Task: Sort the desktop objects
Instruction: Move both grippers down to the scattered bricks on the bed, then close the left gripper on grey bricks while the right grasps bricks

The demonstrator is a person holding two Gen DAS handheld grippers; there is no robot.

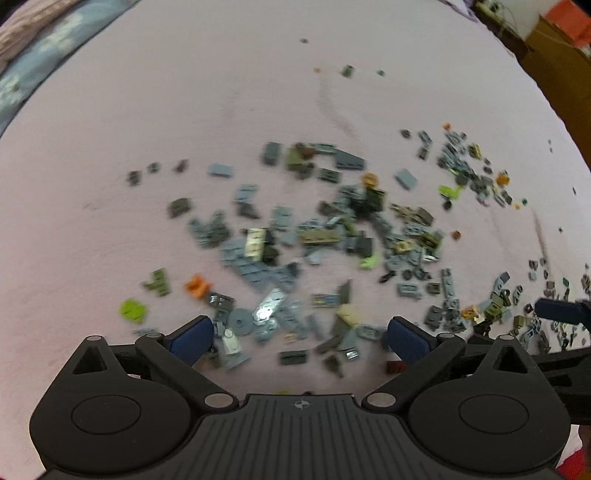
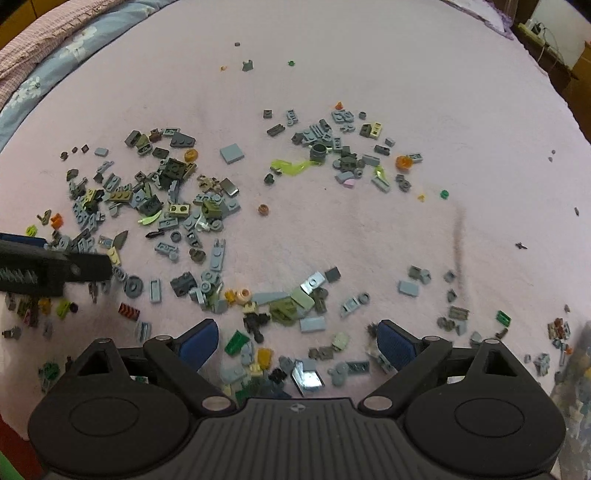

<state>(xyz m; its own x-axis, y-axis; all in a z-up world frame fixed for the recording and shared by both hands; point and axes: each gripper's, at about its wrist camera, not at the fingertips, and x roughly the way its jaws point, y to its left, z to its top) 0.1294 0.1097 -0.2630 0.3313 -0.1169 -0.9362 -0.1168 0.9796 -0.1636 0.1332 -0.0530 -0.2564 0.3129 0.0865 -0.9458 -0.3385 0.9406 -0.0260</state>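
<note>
Many small toy bricks, mostly grey and olive with some orange and lime, lie scattered on a pink cloth (image 1: 184, 110). In the left wrist view the main heap (image 1: 295, 236) is blurred. My left gripper (image 1: 299, 338) is open and empty, low over grey plates and a round grey disc (image 1: 240, 321). My right gripper (image 2: 297, 345) is open and empty above a shiny silver tile (image 2: 308, 378), a green tile (image 2: 236, 343) and a black minifigure (image 2: 255, 321). The left gripper shows at the left edge of the right wrist view (image 2: 55, 269); the right gripper's blue fingertip (image 1: 557, 310) shows in the left wrist view.
A blue flowered quilt (image 2: 55, 55) and a pink blanket (image 2: 48, 29) lie along the far left. Wooden furniture (image 1: 554, 55) stands at the far right. A second brick cluster (image 2: 343, 147) lies farther out, with a lime transparent piece (image 2: 291, 166). A dark streak (image 2: 460, 247) marks the cloth.
</note>
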